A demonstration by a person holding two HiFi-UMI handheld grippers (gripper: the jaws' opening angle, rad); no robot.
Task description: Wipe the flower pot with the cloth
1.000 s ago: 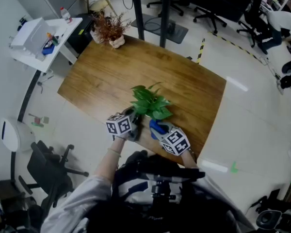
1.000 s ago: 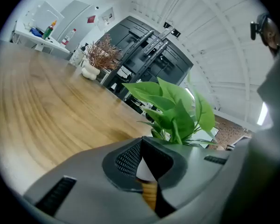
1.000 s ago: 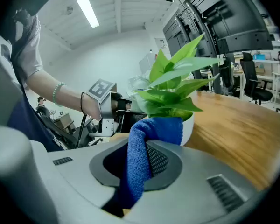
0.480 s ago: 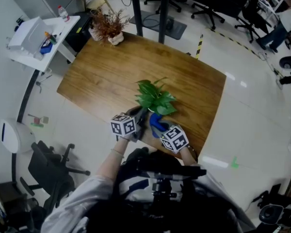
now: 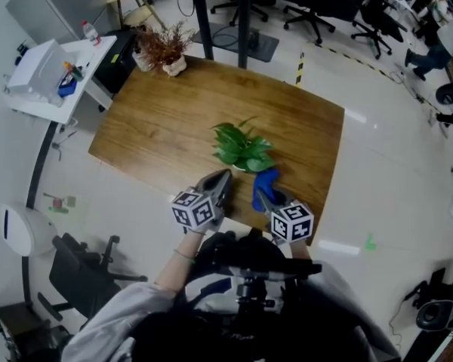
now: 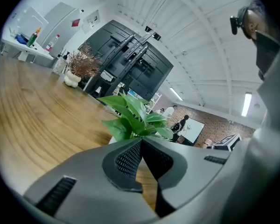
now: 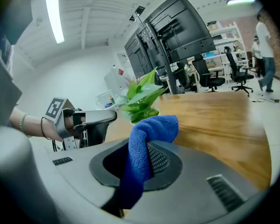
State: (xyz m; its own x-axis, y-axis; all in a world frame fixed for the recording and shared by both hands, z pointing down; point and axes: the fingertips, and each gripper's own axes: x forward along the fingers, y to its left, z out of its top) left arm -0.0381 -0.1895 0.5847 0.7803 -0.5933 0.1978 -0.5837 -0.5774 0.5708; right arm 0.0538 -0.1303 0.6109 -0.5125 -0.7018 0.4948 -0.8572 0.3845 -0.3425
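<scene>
A leafy green plant (image 5: 241,148) stands in a small white flower pot (image 5: 239,169) near the wooden table's (image 5: 158,119) front edge. My left gripper (image 5: 224,176) is shut and empty, its tip just left of the pot and apart from it. In the left gripper view the leaves (image 6: 129,117) rise right behind the closed left gripper (image 6: 141,143). My right gripper (image 5: 265,197) is shut on a blue cloth (image 5: 264,185), a little to the right of the pot. The cloth (image 7: 147,141) bulges from the right gripper (image 7: 141,158), with the pot (image 7: 146,112) beyond.
A dried brown plant (image 5: 163,47) in a white pot sits at the table's far left corner. A white side table (image 5: 49,72) with bottles stands to the left. Office chairs (image 5: 81,266) and black desks surround the table. The left gripper (image 7: 91,117) shows in the right gripper view.
Both grippers have drawn back from the pot toward the table's near edge. The left gripper, earlier against the pot's side, is now apart from it. The blue cloth has left the pot.
</scene>
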